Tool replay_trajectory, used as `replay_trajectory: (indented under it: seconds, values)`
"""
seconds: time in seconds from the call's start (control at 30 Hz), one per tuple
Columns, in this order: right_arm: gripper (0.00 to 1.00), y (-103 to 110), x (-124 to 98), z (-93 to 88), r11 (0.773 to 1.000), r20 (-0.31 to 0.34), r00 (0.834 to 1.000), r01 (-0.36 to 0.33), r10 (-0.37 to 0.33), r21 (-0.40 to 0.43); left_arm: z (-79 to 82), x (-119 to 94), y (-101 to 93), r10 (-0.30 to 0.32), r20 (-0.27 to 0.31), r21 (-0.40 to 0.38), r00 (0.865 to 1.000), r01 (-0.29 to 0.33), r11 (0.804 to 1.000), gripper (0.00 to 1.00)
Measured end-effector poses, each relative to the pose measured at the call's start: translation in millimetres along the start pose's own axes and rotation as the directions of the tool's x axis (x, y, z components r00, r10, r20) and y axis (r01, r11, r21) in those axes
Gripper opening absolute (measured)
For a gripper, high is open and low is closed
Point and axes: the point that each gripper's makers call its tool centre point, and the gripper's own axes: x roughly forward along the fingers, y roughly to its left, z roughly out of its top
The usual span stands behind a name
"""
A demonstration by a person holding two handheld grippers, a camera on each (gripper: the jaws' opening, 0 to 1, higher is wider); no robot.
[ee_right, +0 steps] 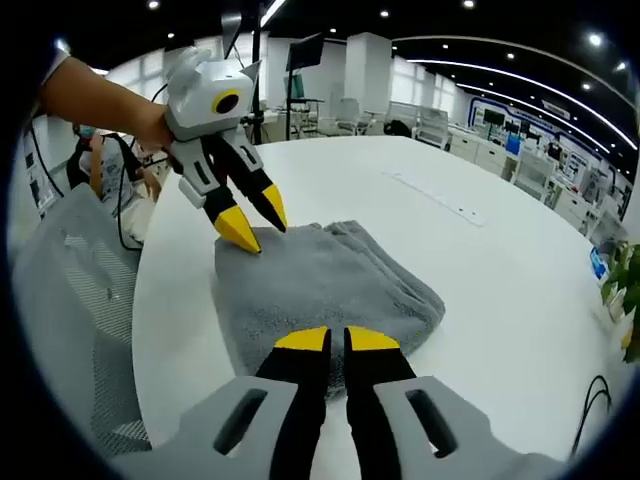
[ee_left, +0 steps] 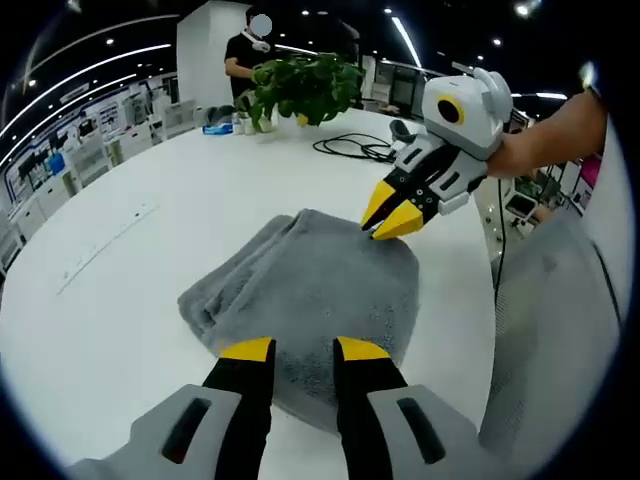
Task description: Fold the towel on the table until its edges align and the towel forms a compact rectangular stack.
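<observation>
A grey towel [ee_left: 310, 290] [ee_right: 320, 285] lies folded into a thick, roughly rectangular pad on the white round table [ee_left: 150, 300] [ee_right: 500, 280]. My left gripper [ee_left: 305, 350] hovers over one edge of the towel, its jaws apart with nothing between them. From the other side it appears as a white gripper [ee_right: 258, 228] with its tips on the towel's far corner. My right gripper [ee_right: 338, 340] sits over the opposite edge with its jaws almost together. In the left gripper view, the right gripper [ee_left: 388, 218] has its yellow tips closed, touching the towel's corner.
A potted plant [ee_left: 305, 85] [ee_right: 630, 290], small items [ee_left: 217, 127] and a black cable [ee_left: 355, 148] sit at the table's far side. A grey mesh chair [ee_left: 560, 330] [ee_right: 70, 300] stands at the table's edge. A person [ee_left: 245, 55] stands beyond the plant.
</observation>
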Motion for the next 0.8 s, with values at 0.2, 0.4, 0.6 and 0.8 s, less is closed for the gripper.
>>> replay_trajectory:
  seconds: [0.2,0.4,0.6,0.8]
  values:
    - [0.0,8,-4,-8.6,0.999,-0.012,1.0,-0.017,0.017,0.033,-4.9,-2,-16.8,-0.044,-0.001,-0.026,0.999,0.044,0.999,0.2]
    - [0.0,20,-3,-19.9,0.998,-0.03,0.999,-0.02,0.021,0.057,-20.6,-2,-22.4,-0.034,-0.038,-0.045,0.999,0.032,0.998,0.19]
    - [0.0,22,1,-35.5,1.0,-0.102,0.995,-0.012,0.014,0.019,-32.1,6,-21.0,-0.004,-0.082,0.015,0.997,0.005,1.0,0.19]
    - [0.0,22,3,-41.0,1.0,-0.104,0.995,0.006,-0.004,0.011,-34.6,12,-22.4,0.007,-0.1,0.031,0.995,-0.003,1.0,0.19]
